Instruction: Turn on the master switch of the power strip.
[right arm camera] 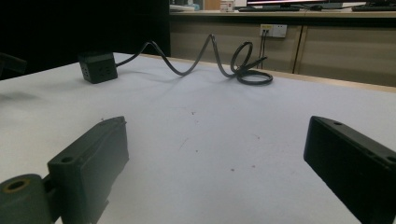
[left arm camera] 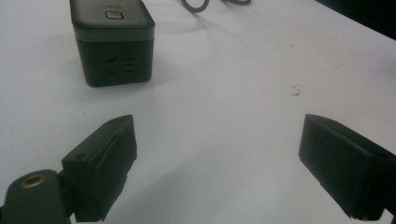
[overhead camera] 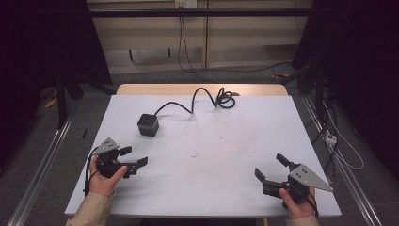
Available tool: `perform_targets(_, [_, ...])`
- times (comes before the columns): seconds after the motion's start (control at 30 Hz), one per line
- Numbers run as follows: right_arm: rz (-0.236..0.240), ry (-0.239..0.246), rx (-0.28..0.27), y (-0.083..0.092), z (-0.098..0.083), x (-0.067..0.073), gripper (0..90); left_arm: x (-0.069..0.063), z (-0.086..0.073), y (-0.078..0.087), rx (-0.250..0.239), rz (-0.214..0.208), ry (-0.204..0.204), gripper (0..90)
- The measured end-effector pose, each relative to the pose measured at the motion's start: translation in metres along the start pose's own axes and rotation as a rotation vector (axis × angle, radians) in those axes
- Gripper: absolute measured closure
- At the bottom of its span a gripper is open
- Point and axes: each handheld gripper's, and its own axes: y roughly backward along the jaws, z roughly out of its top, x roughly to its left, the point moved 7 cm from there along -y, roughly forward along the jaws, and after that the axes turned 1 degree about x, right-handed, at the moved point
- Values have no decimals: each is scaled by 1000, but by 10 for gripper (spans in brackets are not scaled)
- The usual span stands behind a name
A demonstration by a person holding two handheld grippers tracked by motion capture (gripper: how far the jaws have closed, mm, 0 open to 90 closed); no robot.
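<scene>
Left tool (overhead camera: 132,157) & right tool (overhead camera: 270,167) both wide open, empty; black cube (overhead camera: 148,125) w/ cord (overhead camera: 197,97) beyond.

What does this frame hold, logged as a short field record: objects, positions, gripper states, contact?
surface: white table top, small specks on it
object: black cube power socket, upright, toward the far left
cable: black cable runs from the cube to a loose coil near the far edge
left gripper: open, holds nothing, near-left of the table, aimed roughly toward the cube
right gripper: open, holds nothing, near-right of the table
contact: neither gripper touches the cube or cable
</scene>
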Motion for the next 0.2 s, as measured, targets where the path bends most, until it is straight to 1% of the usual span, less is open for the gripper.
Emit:
perform_targets(0.03, [0, 1, 1, 0, 0, 0, 60, 0, -1, 0, -3, 0, 7, 106])
perform_targets(0.1, [1, 4, 4, -1, 0, 0, 60, 1, -2, 1, 3, 8, -5, 104])
perform_targets(0.2, [5, 8, 1, -1, 0, 1, 60, 1, -3, 0, -4, 18, -1, 92])
